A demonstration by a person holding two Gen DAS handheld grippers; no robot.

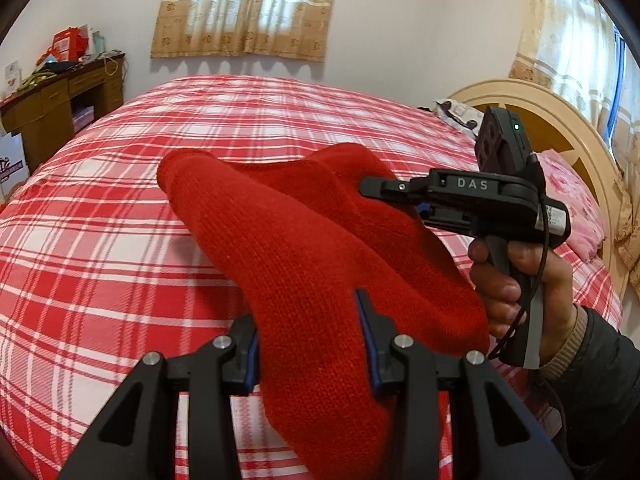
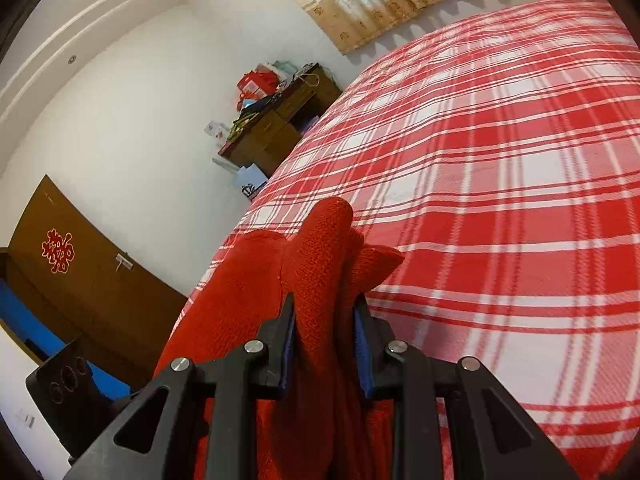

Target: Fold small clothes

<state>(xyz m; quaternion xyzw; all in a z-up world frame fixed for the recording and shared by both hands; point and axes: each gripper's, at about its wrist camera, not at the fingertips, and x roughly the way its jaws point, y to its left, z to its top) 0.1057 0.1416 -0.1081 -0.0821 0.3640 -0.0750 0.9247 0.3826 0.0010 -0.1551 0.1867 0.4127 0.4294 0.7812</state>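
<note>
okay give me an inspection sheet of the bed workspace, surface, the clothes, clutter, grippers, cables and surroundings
Surface: bed under a red and white plaid cover, mostly bare.
Job's things: one red knit garment, lifted above the cover and strung between both grippers.
Clutter: nothing seen on the cover near the work; pink floral bedding by the headboard.
Grippers: left gripper jaws clamp the knit; right gripper jaws clamp a bunched part of it.
Cables: black cable hangs past the hand on the right gripper's handle.
Surroundings: wooden desk piled with boxes and bags, curtained window, brown door with a red paper cutout.
</note>
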